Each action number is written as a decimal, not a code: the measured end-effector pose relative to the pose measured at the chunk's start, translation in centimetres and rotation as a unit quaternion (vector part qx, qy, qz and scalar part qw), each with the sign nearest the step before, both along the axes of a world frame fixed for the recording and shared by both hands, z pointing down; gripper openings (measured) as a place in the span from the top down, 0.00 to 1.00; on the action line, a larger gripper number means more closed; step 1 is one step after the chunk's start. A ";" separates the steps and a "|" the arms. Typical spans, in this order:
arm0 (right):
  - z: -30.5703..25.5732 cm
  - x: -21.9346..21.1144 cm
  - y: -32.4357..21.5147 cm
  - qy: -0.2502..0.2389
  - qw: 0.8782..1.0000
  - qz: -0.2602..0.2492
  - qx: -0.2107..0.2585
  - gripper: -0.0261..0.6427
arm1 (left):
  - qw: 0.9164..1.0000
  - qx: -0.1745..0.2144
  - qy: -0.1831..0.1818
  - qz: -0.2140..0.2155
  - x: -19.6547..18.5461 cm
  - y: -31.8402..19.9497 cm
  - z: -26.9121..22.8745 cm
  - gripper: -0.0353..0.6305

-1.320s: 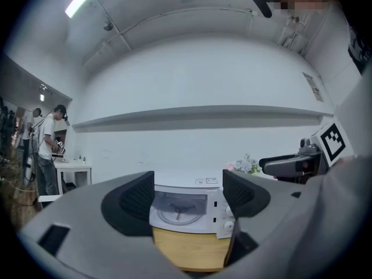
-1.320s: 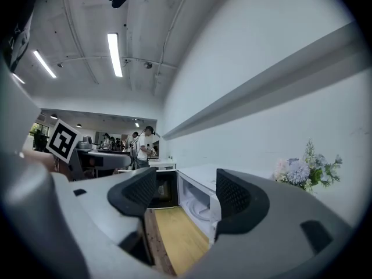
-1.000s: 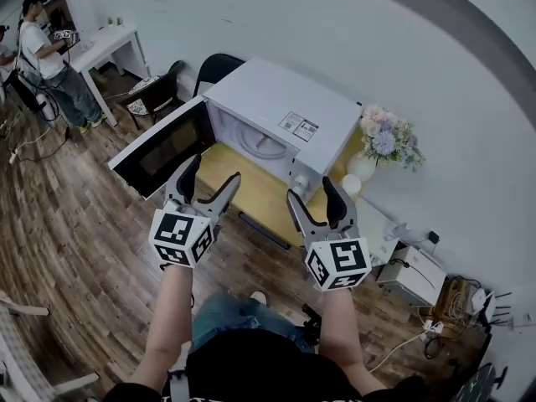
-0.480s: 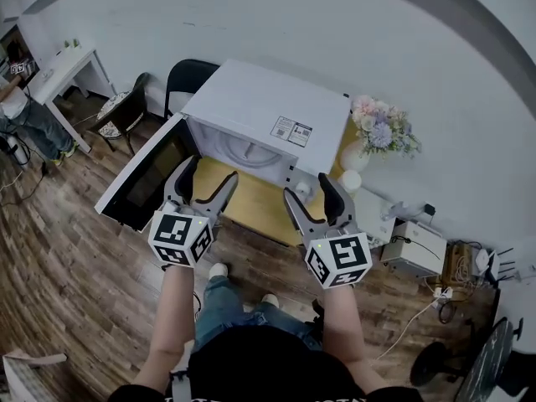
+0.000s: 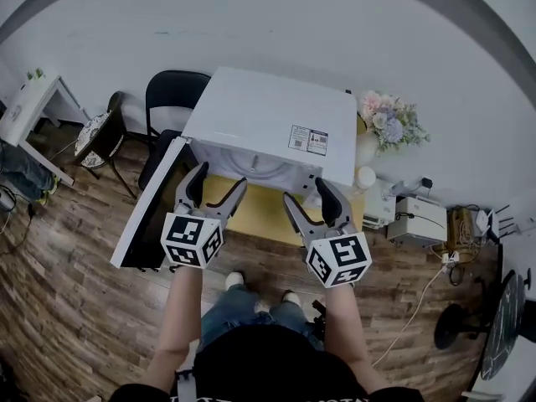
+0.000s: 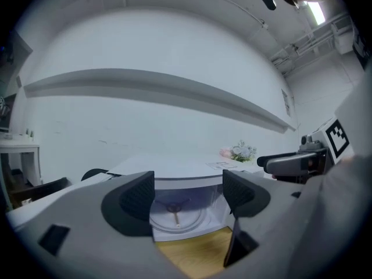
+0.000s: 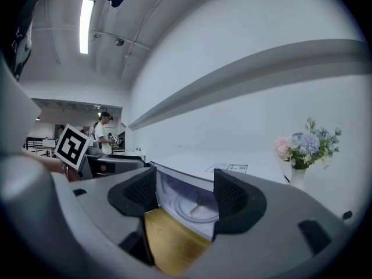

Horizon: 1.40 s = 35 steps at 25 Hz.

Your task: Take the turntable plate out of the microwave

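A white microwave [image 5: 268, 124] stands on a yellow wooden table [image 5: 255, 212], its door [image 5: 151, 208] swung open to the left. The round glass turntable plate [image 6: 177, 217] lies inside the cavity, seen between the jaws in both gripper views; it also shows as the plate [image 7: 195, 208]. My left gripper [image 5: 214, 189] is open in front of the cavity's left part, nothing between its fingers. My right gripper [image 5: 307, 199] is open before the cavity's right part, also empty. Both hang short of the microwave mouth.
A vase of flowers [image 5: 387, 128] and a small white round object [image 5: 365, 177] stand right of the microwave. A black chair [image 5: 172, 90] sits behind at left. A white box and cables [image 5: 419, 218] lie on the floor at right. A white desk [image 5: 25, 107] is far left.
The view has swung so the microwave now faces me squarely, with the door at my left. Both grippers stay open and sit closer to the cavity mouth.
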State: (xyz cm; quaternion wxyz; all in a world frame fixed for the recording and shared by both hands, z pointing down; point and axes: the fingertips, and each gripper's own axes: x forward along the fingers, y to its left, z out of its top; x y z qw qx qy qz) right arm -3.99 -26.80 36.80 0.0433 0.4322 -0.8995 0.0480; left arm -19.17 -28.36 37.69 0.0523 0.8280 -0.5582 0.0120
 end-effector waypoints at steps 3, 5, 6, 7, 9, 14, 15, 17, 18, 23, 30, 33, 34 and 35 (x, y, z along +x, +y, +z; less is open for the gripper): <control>2.0 -1.2 -0.7 0.000 0.999 0.021 -0.026 0.49 | 0.999 -0.022 0.003 0.031 -0.4 -1.3 2.0 0.39; 3.2 -2.0 -1.1 -0.006 0.999 0.032 -0.043 0.50 | 0.998 -0.037 0.008 0.045 -0.6 -1.9 3.3 0.40; 3.9 -2.3 -1.3 -0.011 0.998 0.038 -0.052 0.52 | 0.998 -0.043 0.013 0.052 -0.7 -2.2 3.9 0.40; 4.5 -2.6 -1.6 -0.017 0.997 0.045 -0.061 0.53 | 0.997 -0.049 0.018 0.059 -0.7 -2.4 4.4 0.41; 5.7 -3.2 -2.1 -0.029 0.995 0.055 -0.078 0.53 | 0.995 -0.061 0.029 0.072 -0.7 -2.9 5.5 0.41; 8.3 -4.7 -3.2 -0.064 0.987 0.075 -0.126 0.54 | 0.990 -0.092 0.064 0.085 -1.3 -4.2 7.8 0.46; 8.8 -4.9 -3.3 -0.070 0.985 0.078 -0.135 0.54 | 0.989 -0.100 0.070 0.087 -1.4 -4.4 8.3 0.47; 9.6 -5.3 -3.5 -0.078 0.982 0.083 -0.149 0.54 | 0.986 -0.117 0.081 0.091 -1.4 -4.6 9.4 0.48; 9.8 -5.4 -3.6 -0.082 0.981 0.086 -0.154 0.54 | 0.984 -0.126 0.087 0.093 -1.4 -4.8 9.9 0.49; 10.9 -5.9 -4.5 -0.094 0.977 0.096 -0.166 0.56 | 0.971 -0.178 0.129 0.096 -1.3 -6.1 13.0 0.51; 13.1 -6.2 -5.5 -0.088 0.974 0.107 -0.178 0.57 | 0.945 -0.245 0.205 0.077 -1.2 -8.3 17.0 0.54; 13.9 -6.4 -6.1 -0.093 0.973 0.102 -0.185 0.58 | 0.933 -0.271 0.227 0.062 -1.6 -9.6 18.6 0.54; 14.0 -6.4 -6.2 -0.093 0.973 0.101 -0.186 0.59 | 0.928 -0.281 0.238 0.055 -1.6 -10.0 19.2 0.54; 14.2 -6.4 -6.4 -0.092 0.973 0.101 -0.186 0.60 | 0.922 -0.290 0.250 0.049 -1.7 -10.3 19.8 0.54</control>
